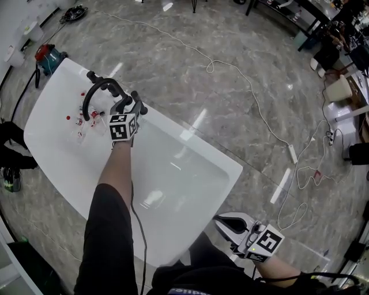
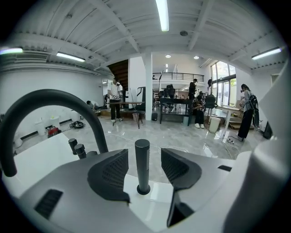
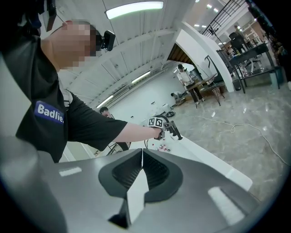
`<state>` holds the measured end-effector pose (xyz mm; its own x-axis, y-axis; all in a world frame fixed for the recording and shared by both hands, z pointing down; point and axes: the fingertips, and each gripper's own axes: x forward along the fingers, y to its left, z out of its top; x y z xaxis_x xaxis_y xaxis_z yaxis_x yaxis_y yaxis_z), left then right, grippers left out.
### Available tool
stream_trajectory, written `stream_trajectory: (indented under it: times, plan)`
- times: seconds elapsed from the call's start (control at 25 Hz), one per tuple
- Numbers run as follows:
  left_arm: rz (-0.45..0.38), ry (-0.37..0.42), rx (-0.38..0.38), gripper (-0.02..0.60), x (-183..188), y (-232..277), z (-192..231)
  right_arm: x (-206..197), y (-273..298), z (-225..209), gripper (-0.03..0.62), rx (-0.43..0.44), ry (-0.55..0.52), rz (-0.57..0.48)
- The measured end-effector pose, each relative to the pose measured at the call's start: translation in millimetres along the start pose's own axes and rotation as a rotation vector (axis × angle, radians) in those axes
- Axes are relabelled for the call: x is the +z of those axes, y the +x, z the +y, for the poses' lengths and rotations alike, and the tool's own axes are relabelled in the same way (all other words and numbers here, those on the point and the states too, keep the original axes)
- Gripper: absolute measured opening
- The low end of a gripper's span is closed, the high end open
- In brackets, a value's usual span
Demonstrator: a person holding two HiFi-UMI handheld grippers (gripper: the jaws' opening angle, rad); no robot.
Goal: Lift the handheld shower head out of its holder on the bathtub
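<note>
The shower head [image 2: 142,164] stands upright, a slim dark cylinder on the white bathtub [image 1: 52,124] rim. Your left gripper [image 1: 132,105] gapes wide around it, not touching. Your right gripper [image 3: 142,159], near right, is closed and empty.

The person wears a black short-sleeved shirt [image 1: 109,230]. The left gripper [image 1: 131,102] and right gripper [image 1: 222,223] are white, with dark pads [image 2: 113,175] and black-and-white marker cubes [image 1: 123,128]. A thin black cable [image 1: 138,227] trails behind.

Lighting: bright and even, from ceiling strip lights [image 2: 162,13]; pale glare streaks on the polished floor [image 1: 173,63] and the white bathtub [image 1: 52,121], shadows faint. Optics: all three views fisheye, corners vignetted black, straight lines bowed toward the edges. Focus: sharp overall, no motion blur.
</note>
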<state>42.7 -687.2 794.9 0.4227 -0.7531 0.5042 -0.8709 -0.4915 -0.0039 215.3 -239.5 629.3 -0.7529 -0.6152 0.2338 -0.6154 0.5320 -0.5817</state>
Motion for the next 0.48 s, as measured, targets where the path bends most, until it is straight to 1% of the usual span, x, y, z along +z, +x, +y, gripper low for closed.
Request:
stream_trajectory:
  times: [0.12,0.24,0.36,0.48]
  plan:
    - [0.006,0.013,-0.001,0.210,-1.3,13.9,0.1,-6.6,5.3,-7.2,0.003,0.004,-0.022,0.032]
    - [0.012,0.018,0.011,0.210,-0.9,23.9,4.7,-3.7,22.8,-10.9,0.003,0.030,-0.094,0.065]
    - [0.017,0.016,0.019,0.210,-0.5,32.6,5.5,9.1,43.5,-15.0,0.003,0.071,-0.155,0.057]
    - [0.025,0.027,0.011,0.210,-3.4,42.5,2.3,22.5,62.0,-17.4,0.003,0.098,-0.200,0.038]
